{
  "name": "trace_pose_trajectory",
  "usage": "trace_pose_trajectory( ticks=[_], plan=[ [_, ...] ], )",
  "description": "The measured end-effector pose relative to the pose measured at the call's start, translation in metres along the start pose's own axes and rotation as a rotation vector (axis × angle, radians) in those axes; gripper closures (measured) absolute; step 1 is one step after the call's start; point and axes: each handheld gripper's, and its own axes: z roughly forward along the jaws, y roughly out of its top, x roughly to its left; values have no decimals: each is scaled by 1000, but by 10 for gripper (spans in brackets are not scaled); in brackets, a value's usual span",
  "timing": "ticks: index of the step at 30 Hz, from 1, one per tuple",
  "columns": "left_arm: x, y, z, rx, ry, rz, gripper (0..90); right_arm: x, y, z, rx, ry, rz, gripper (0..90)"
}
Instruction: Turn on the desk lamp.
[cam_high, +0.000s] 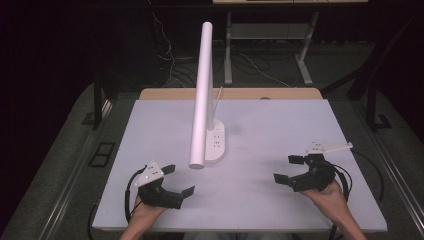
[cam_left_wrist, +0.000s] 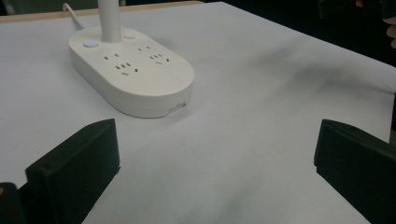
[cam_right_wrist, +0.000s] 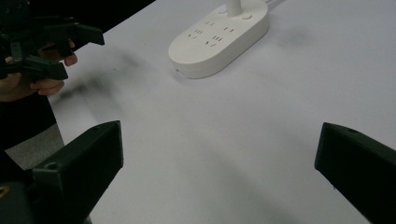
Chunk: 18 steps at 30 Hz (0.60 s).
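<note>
A white desk lamp stands mid-table on an oval base (cam_high: 216, 142) that carries several sockets and a round button; its long white arm (cam_high: 202, 90) leans toward me. The base (cam_left_wrist: 133, 70) lies ahead of my left gripper (cam_left_wrist: 215, 172) and to its left. My left gripper (cam_high: 179, 180) rests near the front left of the table, open and holding nothing. My right gripper (cam_high: 289, 169) sits at the front right, open and holding nothing, with the base (cam_right_wrist: 219, 37) well ahead of it (cam_right_wrist: 219, 177).
A pale grey mat (cam_high: 260, 165) covers the table, with a wooden edge (cam_high: 250, 93) at the back. The lamp's white cord (cam_high: 218, 100) runs off the rear. Dark floor, cables and a table's legs (cam_high: 305, 62) lie beyond.
</note>
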Motion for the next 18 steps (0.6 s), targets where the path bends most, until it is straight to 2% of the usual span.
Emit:
trace_pose_trajectory(
  ticks=[18],
  plan=[
    [1,0,0,0,-5,-2,0,-6,30,9,7,9,-17,4]
  ],
)
